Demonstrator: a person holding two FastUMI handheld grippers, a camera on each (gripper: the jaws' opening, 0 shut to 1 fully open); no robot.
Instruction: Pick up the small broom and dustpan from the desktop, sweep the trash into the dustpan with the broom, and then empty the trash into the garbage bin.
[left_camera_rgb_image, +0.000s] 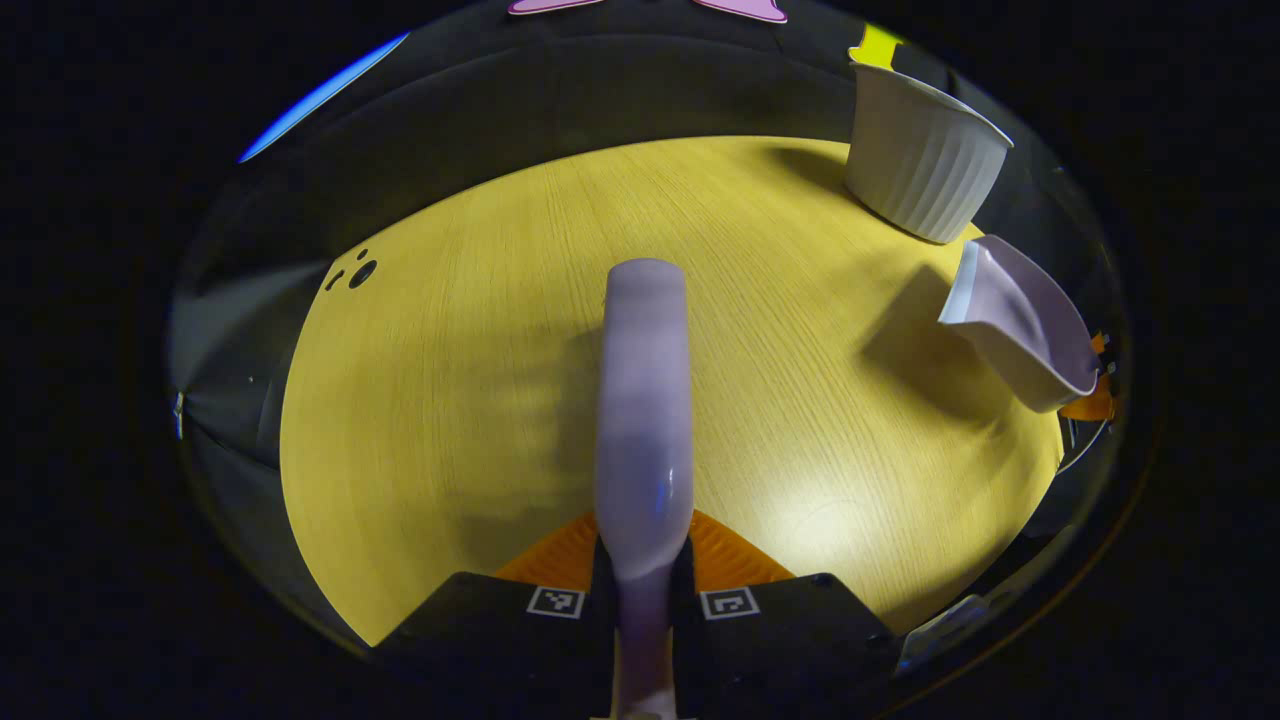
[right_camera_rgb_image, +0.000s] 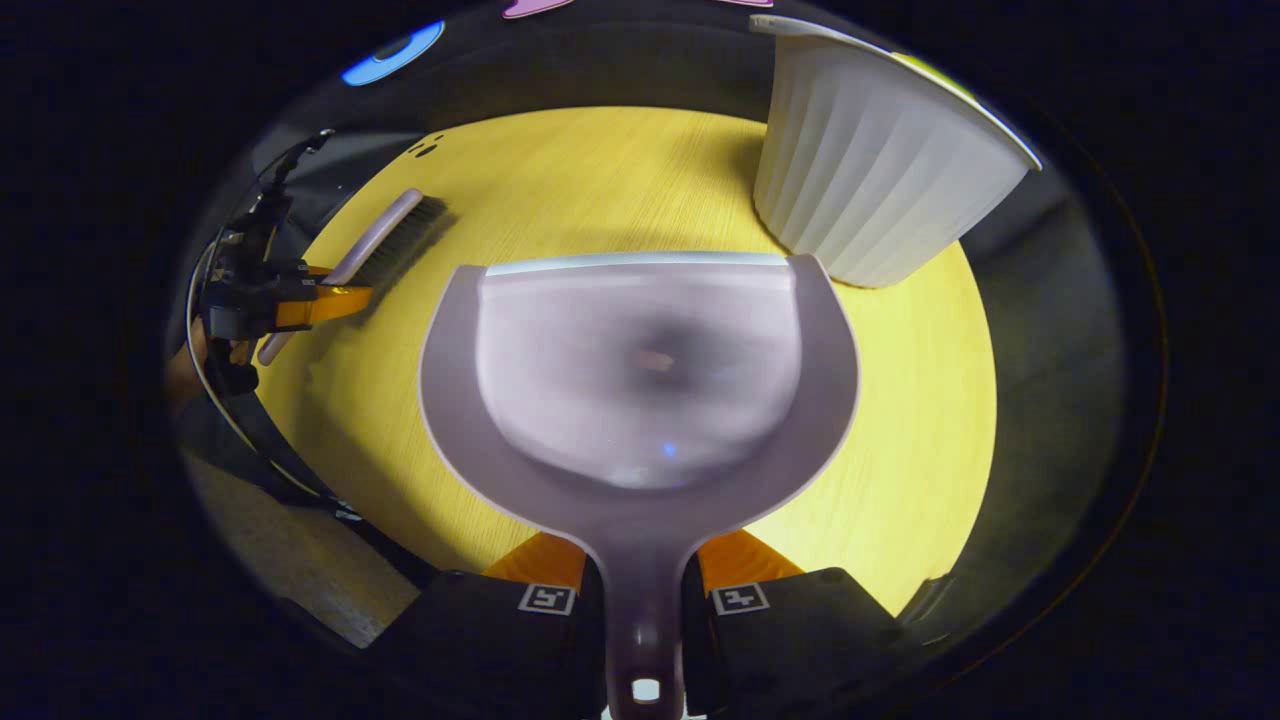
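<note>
1. The left gripper is clamped on the small broom handle, left of the garbage bin.
2. The right gripper pinches the dustpan handle just before the bin.
3. Both look like light, stiff, slick plastic; grip the handles firmly.

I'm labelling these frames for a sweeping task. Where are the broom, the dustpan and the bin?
broom (left_camera_rgb_image: 645, 400), left gripper view, on the back of its handle.
dustpan (right_camera_rgb_image: 640, 370), right gripper view, on the inside of its scoop.
bin (right_camera_rgb_image: 860, 190), right gripper view, on its ribbed white wall.
</note>
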